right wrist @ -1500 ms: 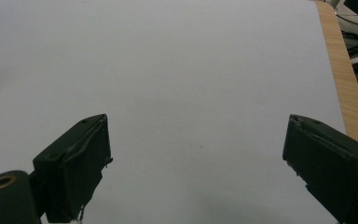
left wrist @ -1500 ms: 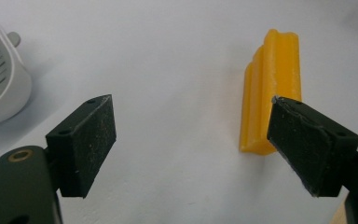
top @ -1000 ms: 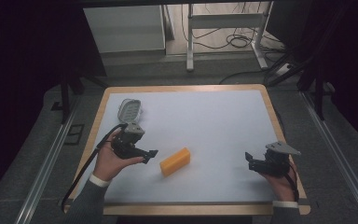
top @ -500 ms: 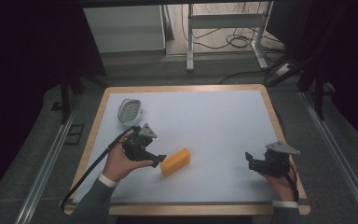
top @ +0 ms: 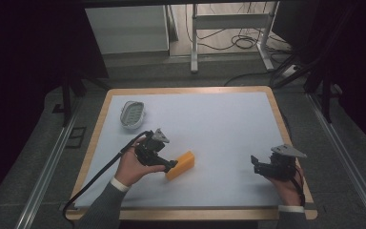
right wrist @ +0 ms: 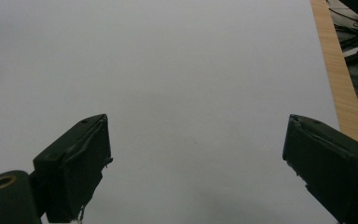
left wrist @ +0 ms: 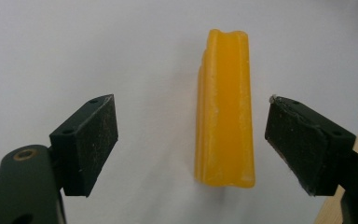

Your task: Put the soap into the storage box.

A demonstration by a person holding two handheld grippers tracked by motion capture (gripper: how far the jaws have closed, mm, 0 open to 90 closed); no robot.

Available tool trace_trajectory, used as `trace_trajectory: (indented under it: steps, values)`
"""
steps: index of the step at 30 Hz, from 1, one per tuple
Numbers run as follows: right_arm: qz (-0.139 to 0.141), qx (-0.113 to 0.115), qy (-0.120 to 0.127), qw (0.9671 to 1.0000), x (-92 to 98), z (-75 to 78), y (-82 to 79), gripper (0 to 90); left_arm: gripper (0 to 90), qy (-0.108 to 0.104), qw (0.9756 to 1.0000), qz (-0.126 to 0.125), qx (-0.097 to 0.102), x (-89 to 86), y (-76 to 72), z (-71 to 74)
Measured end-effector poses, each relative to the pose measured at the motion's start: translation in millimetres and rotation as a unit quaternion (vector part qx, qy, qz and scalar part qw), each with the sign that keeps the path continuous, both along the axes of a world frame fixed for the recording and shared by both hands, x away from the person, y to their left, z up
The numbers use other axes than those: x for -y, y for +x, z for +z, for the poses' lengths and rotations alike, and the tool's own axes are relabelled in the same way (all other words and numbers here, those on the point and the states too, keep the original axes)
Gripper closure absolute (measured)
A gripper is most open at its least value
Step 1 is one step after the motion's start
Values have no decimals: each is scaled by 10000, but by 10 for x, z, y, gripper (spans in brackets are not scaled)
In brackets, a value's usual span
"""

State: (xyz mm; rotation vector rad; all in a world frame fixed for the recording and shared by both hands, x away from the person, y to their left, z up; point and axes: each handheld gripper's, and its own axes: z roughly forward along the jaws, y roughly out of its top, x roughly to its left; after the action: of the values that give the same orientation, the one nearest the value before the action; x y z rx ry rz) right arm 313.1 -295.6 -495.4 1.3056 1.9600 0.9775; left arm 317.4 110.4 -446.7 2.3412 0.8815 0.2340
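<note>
The left gripper (left wrist: 193, 140) has its jaws spread wide on either side of the yellow block (left wrist: 226, 112), which lies flat on the white table surface (left wrist: 74, 46) between the pads, nearer the right-hand one, touching neither. From the high view the block (top: 180, 165) sits left of the table's middle, well apart from the grey dish (top: 133, 113). The right gripper (right wrist: 196, 163) hangs released, jaws wide, over bare table near the wooden edge (right wrist: 338, 70).
</note>
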Motion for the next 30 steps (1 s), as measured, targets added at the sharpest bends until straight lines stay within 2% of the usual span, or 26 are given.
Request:
trace_trajectory:
  steps: [1,6,7,11,20,25,30]
  values:
    - [-3,0,1,10000,2,0,0,77,179,94,9999,-33,39,49,-10,-2]
    - [-29,46,-6,10000,6,9,-6,78,183,108,9998,-134,39,160,-9,-27]
    - [-34,57,7,10000,8,19,-11,78,198,76,9999,-148,-33,193,6,-61]
    - [-34,49,6,10000,12,17,-11,79,212,152,9998,-127,-45,226,26,-118]
    - [-59,19,-2,10000,13,1,-2,78,281,227,9994,-134,-223,323,85,-266]
    - [-65,0,-18,10000,15,-5,1,79,349,250,9987,-156,-422,388,105,-359]
    - [-63,7,-61,10000,5,-7,0,79,402,343,9981,-137,-487,413,109,-413]
